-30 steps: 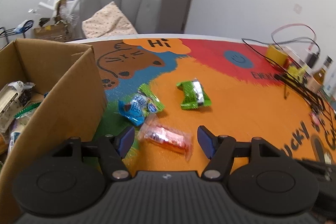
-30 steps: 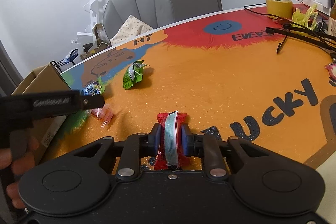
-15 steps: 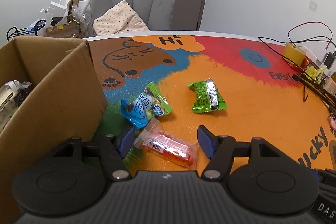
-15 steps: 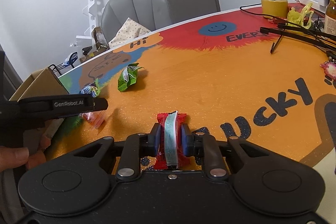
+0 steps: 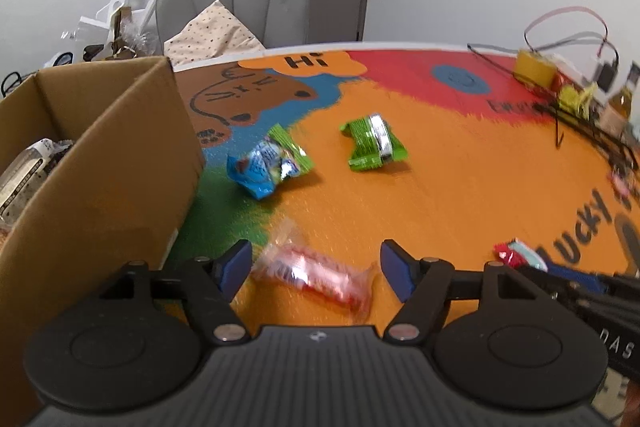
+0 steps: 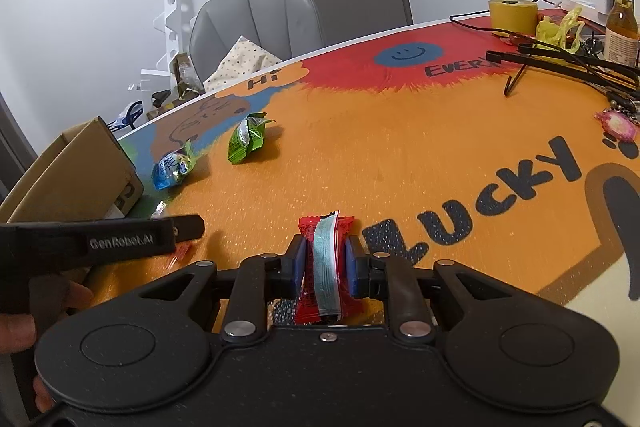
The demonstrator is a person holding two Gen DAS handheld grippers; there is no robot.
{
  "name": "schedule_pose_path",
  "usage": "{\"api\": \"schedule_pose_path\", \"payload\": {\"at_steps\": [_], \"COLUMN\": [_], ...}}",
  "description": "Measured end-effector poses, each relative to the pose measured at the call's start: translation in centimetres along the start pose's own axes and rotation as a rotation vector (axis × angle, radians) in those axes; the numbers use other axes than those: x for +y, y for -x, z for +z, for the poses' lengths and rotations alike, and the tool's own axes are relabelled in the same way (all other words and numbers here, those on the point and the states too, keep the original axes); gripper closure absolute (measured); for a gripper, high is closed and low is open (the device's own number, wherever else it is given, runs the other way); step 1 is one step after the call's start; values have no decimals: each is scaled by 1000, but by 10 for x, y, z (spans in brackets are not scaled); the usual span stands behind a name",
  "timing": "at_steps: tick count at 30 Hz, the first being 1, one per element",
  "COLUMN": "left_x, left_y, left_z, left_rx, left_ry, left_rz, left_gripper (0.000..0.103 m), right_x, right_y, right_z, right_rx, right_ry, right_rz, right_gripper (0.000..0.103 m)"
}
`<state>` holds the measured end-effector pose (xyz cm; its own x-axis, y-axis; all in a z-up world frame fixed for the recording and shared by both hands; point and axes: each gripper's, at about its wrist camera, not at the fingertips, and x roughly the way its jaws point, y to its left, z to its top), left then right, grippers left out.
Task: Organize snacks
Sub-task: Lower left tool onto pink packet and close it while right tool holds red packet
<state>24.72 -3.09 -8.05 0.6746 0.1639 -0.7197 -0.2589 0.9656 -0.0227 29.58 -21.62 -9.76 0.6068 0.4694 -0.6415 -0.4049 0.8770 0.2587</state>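
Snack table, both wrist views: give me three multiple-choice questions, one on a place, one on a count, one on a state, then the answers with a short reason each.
1. Where does the clear pack with red contents lie?
A. in the cardboard box
B. on the mat between the left tongs' fingers
C. on the chair

2. How many loose snack packs lie on the mat beyond the left tongs?
A. two
B. four
C. none

3. What state are the right tongs in?
A. wide open
B. shut on nothing
C. shut on the red snack pack

Answers: B, it sits between the blue pads, untouched, as the left tongs open. A, the blue pack and the green pack. C, both pads press its sides.
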Motion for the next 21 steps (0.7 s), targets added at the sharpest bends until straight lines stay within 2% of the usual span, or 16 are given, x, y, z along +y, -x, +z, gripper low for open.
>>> {"api": "schedule_pose_path", "payload": {"at_steps": [4,7,10,16,21], "left_x": [-2,1,6,2,-5], "left_y": [2,5,8,6,2], "left_z": [-6,-10,-12,-11,-9], "left_rx": [7,4,-6,-18,-31], "left_ry": [-12,17,35,-6,-50], "left_rz": [11,23,9,-18,-4], "left_gripper": [32,32,36,34,31], "right_x": [-1,-1,-1,-2,-2], "right_y": [3,5,7,8,8], "right_z": [-3,-5,-7,-8,-8], "right_rx": [-1,-2,-5,-6,-6], "right_ry": [-6,-9,-13,-16,-16], "right_rz": [4,5,8,9,9], "right_gripper": [83,83,83,83,83]}}
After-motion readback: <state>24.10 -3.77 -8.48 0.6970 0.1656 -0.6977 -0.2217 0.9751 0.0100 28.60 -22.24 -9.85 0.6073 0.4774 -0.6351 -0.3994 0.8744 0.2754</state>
